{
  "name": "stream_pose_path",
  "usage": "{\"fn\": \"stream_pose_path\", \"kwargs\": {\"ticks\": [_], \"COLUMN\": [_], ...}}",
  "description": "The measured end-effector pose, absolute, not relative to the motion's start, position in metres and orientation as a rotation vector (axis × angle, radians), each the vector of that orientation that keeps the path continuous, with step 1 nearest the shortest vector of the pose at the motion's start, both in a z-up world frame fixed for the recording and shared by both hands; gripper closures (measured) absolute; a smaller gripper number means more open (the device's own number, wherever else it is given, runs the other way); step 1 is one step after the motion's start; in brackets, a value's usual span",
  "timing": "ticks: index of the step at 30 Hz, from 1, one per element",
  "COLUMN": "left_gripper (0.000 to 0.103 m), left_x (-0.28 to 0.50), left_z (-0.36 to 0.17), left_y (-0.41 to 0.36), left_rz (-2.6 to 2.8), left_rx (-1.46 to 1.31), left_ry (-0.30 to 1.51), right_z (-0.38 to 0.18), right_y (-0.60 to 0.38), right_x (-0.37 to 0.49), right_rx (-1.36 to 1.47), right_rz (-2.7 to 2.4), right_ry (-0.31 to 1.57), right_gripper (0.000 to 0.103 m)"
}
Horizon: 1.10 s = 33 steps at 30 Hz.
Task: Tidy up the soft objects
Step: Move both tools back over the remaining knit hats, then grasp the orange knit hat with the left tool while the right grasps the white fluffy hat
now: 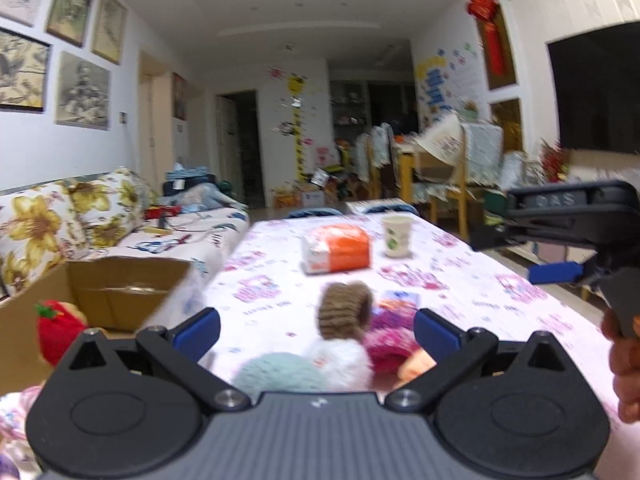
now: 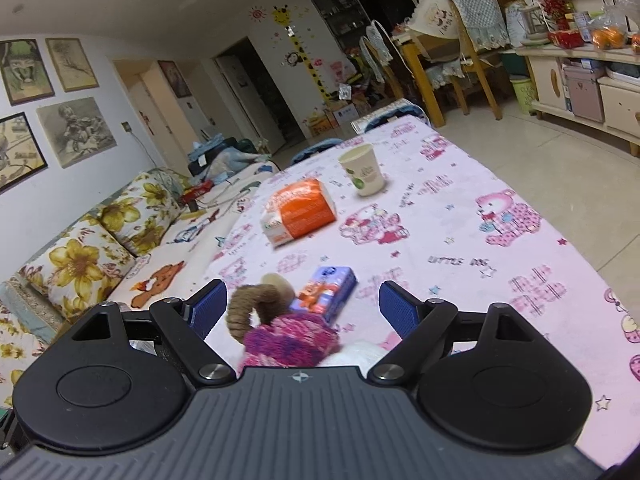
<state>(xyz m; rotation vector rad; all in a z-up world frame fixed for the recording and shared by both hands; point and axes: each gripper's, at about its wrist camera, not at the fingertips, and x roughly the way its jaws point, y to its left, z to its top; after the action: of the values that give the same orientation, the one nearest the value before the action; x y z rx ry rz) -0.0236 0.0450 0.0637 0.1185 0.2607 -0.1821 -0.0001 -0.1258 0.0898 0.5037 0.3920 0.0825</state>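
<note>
A pile of soft toys lies on the pink cartoon tablecloth [image 1: 460,264]: a brown knitted piece [image 1: 345,309], a magenta knitted toy [image 1: 387,343], a white fluffy one [image 1: 340,362] and a pale teal one [image 1: 280,372]. My left gripper [image 1: 316,330] is open just above and before the pile, holding nothing. A red strawberry toy [image 1: 56,330] sits in the cardboard box [image 1: 120,284] at the left. My right gripper [image 2: 302,306] is open over the brown piece [image 2: 256,306] and magenta toy [image 2: 290,340], holding nothing. It shows from the side in the left wrist view [image 1: 554,272].
An orange tissue pack [image 2: 298,212], a paper cup [image 2: 362,170] and a small blue carton [image 2: 328,294] stand on the tablecloth [image 2: 480,272]. A flowered sofa [image 1: 60,220] runs along the left. Chairs and a dining table [image 1: 440,160] stand beyond the far end.
</note>
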Motion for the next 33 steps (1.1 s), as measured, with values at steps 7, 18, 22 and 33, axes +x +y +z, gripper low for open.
{"fn": "stream_pose_path", "kwargs": {"ticks": [7, 18, 22, 33], "left_gripper": [0.001, 0.001, 0.001, 0.019], "left_x": [-0.023, -0.002, 0.004, 0.028], "left_z": [0.052, 0.032, 0.027, 0.019], "left_y": [0.018, -0.007, -0.013, -0.014], "left_rz": [-0.3, -0.393, -0.404, -0.382], "left_rx": [0.157, 0.092, 0.072, 0.0], "left_ry": [0.331, 0.507, 0.547, 0.656], "right_z": [0.083, 0.075, 0.072, 0.065], "right_y": [-0.132, -0.128, -0.125, -0.123], "right_x": [0.001, 0.008, 0.011, 0.015], "right_rx": [0.529, 0.518, 0.501, 0.457], "right_rz": [0.087, 0.164, 0.193, 0.207], "right_ry": [0.464, 0.598, 0.643, 0.705], "right_gripper": [0.0, 0.0, 0.0, 0.005]}}
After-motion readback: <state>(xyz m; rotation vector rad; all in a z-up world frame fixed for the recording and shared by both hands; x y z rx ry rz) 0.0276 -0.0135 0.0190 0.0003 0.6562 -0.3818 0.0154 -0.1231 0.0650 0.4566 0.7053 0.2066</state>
